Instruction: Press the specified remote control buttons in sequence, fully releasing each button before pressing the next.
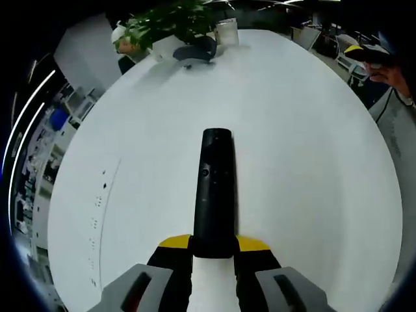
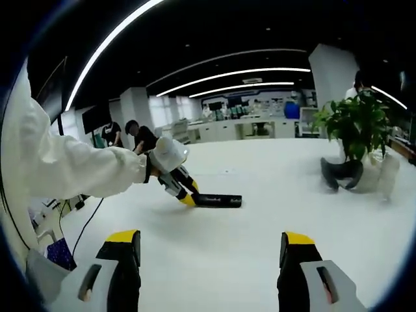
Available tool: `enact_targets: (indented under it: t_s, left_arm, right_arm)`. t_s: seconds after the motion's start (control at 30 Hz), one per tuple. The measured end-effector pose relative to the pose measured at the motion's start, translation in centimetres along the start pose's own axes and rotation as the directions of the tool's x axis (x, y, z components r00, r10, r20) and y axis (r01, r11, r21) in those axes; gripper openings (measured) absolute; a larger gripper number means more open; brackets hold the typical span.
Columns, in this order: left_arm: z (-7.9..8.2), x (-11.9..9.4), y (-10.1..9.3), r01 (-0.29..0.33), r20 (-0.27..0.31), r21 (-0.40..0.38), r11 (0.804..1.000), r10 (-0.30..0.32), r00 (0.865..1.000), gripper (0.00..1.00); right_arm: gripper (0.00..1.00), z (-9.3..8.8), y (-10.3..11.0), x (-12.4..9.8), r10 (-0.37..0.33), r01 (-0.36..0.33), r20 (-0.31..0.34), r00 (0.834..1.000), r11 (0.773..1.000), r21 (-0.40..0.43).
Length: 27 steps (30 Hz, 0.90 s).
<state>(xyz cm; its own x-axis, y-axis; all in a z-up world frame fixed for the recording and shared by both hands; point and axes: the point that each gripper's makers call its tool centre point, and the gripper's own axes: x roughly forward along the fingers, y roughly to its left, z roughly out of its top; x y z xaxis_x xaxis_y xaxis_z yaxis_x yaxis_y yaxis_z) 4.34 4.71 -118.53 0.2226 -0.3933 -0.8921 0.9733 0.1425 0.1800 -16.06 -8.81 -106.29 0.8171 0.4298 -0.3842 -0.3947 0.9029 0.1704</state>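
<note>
- Remote (image 1: 214, 192) lies flat on the white desk (image 1: 312, 162), near end clamped in the left tongs (image 1: 214, 250).
- Right tongs (image 2: 212, 253) gape open, holding nothing, well apart from it.
- Potted plant (image 1: 170, 23) and clear cup (image 1: 227, 31) sit at the far edge, nothing blocking the remote.

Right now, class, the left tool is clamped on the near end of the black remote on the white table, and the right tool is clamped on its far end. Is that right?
Not quite. The left tool does grip the near end of the black remote on the white table. But the right tool is open and apart from it, as the right gripper view shows.
</note>
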Motion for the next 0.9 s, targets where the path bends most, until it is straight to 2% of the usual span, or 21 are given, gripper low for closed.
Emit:
enact_targets:
  t_s: [0.27, 0.5, 0.73, 0.83, 0.9]
  left_arm:
    - [0.0, 0.6, 1.2, 0.011, -0.026, 0.016, 1.000, -0.010, 1.000, 0.22]
    - [0.1, 0.7, 1.4, 0.065, -0.033, 0.015, 0.998, -0.065, 0.997, 0.22]
    - [0.0, 0.7, 1.3, 0.096, -0.007, 0.029, 0.995, -0.095, 0.995, 0.23]
    - [0.0, 0.7, 1.5, 0.085, 0.005, 0.017, 0.996, -0.085, 0.996, 0.26]
    - [0.0, 0.7, 2.1, 0.035, 0.015, -0.001, 0.999, -0.035, 0.999, 0.32]
  right_arm:
    - [0.87, -0.2, -0.2, 0.1, -0.006, 0.006, -0.006, 1.000, 1.000, 0.016]
    - [0.87, -0.3, -0.3, 0.1, -0.006, 0.006, -0.010, 1.000, 1.000, 0.016]
    - [0.88, -0.2, 0.0, 0.1, 0.005, -0.004, -0.005, 1.000, 1.000, 0.011]
    - [0.88, -0.2, 0.0, 0.0, 0.001, -0.001, -0.003, 1.000, 1.000, 0.012]
    - [0.88, 0.0, 0.0, -0.2, -0.003, 0.003, 0.008, 1.000, 1.000, 0.017]
